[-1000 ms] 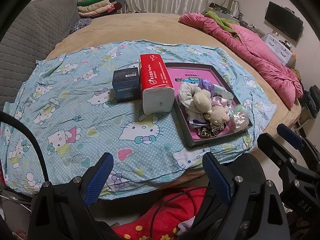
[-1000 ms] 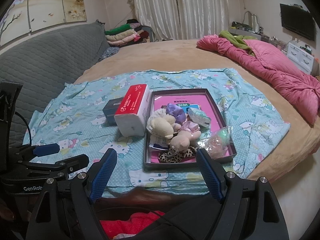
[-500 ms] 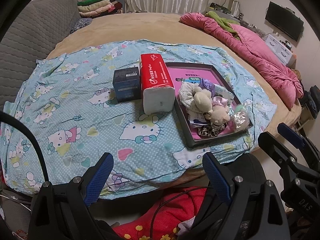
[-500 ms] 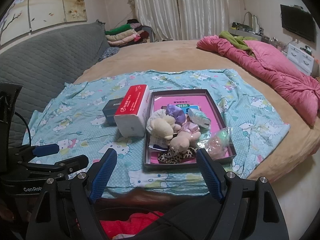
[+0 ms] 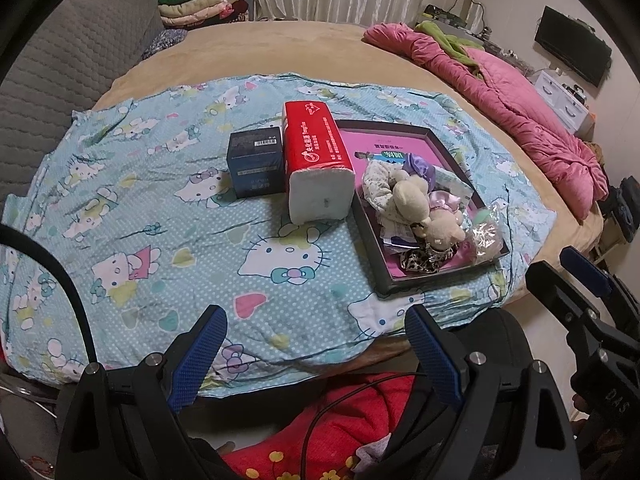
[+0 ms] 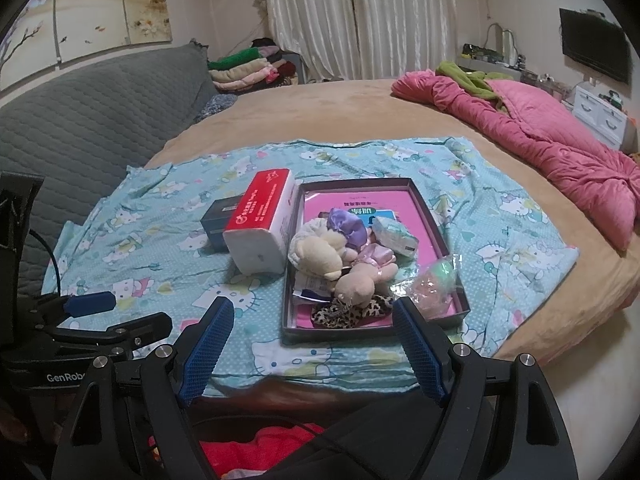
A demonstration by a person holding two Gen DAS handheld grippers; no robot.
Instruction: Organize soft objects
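A dark tray (image 5: 432, 282) (image 6: 422, 194) with a pink floor lies on the cartoon-cat sheet (image 5: 160, 220) (image 6: 168, 248). In it sit a beige plush toy (image 5: 412, 200) (image 6: 324, 254), purple and pink satin scrunchies (image 6: 347, 229), a leopard-print scrunchie (image 5: 420, 261) (image 6: 348, 312), a small tissue pack (image 6: 396, 236) and a clear bag (image 5: 486, 236) (image 6: 434, 280). A red tissue pack (image 5: 316, 160) (image 6: 262, 220) and a dark blue box (image 5: 255, 162) (image 6: 218, 218) stand left of the tray. My left gripper (image 5: 316, 336) and right gripper (image 6: 312, 330) hang open and empty at the bed's near edge, short of everything.
A pink quilt (image 5: 512, 96) (image 6: 540, 140) with a green cloth lies at the far right of the tan bed (image 5: 280, 48). Folded clothes (image 6: 248, 68) are stacked at the back, a grey quilted sofa (image 6: 80, 120) runs along the left. Red floral fabric (image 5: 340, 432) lies below the grippers.
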